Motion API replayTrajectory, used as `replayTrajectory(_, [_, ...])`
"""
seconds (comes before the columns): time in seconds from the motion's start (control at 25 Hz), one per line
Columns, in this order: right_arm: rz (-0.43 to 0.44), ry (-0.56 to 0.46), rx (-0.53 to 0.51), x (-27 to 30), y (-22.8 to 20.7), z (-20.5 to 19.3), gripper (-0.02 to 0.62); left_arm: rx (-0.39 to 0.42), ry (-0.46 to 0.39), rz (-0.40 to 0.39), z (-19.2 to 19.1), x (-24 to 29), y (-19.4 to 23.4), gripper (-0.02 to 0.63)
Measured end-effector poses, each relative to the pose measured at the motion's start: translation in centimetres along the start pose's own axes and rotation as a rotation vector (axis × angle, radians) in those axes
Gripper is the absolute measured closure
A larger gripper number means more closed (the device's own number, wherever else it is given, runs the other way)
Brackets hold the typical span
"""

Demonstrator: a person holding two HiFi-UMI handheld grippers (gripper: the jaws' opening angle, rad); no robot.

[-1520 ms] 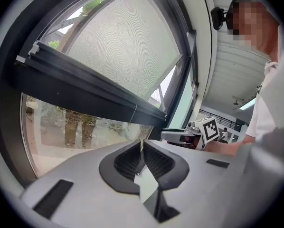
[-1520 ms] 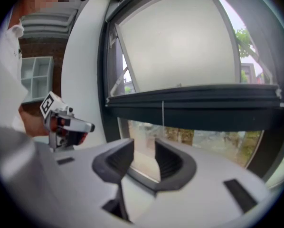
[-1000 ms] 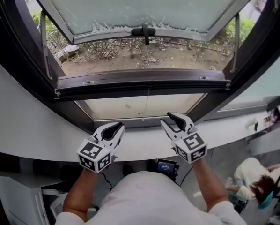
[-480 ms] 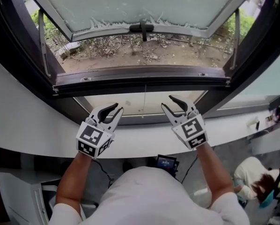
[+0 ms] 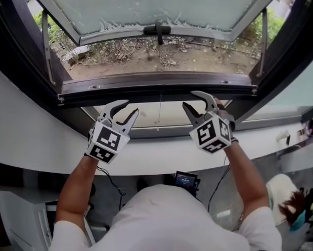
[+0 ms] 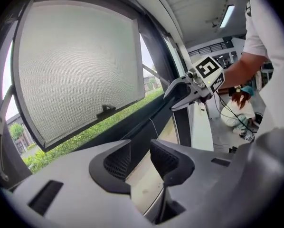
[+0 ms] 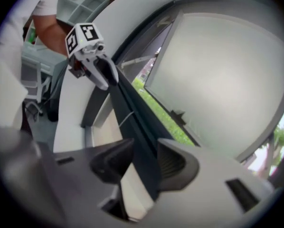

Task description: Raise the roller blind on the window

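The left gripper (image 5: pixel 128 109) and right gripper (image 5: pixel 191 99) both stand unclenched at the dark horizontal metal rail (image 5: pixel 156 85), probably to seize and lift it. The left jaws have just been opening and hold nothing. The right jaws straddle the rail without pressing. The beige fabric roller blind (image 5: pixel 143 115) hangs just below that rail.

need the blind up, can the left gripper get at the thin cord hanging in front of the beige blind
Probably yes. The left gripper has just been opening its jaws and holds nothing; the thin cord hangs just to its right against the beige blind, with nothing between them.
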State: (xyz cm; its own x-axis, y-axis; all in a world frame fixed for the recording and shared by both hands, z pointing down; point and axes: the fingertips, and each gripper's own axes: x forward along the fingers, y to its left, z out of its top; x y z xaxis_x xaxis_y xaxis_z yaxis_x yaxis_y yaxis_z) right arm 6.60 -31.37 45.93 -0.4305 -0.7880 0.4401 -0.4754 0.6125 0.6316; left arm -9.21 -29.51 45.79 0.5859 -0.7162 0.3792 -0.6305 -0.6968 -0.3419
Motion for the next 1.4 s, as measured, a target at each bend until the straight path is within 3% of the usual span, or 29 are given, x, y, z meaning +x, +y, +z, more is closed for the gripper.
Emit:
replayTrajectory(0.28, [0.015,0.070,-0.170,1.6,-0.3,0.1,0.423,0.125,0.063,0.013,0.1,1.4,0.8,0.451])
replayTrajectory(0.96, [0.030,0.201,-0.453,3.3,0.7,-0.3,0.423,0.474,0.196,0.018,0.7,5.3,-0.2,0.446])
replayTrajectory(1.16, [0.012,0.217,-0.437,3.4,0.6,-0.3,0.438,0.509,0.236,0.012,0.5,5.5,-0.2,0.458])
replayTrajectory(1.4, [0.015,0.234,-0.386,3.3,0.6,-0.3,0.446,0.480,0.276,-0.046,0.5,5.3,-0.5,0.471])
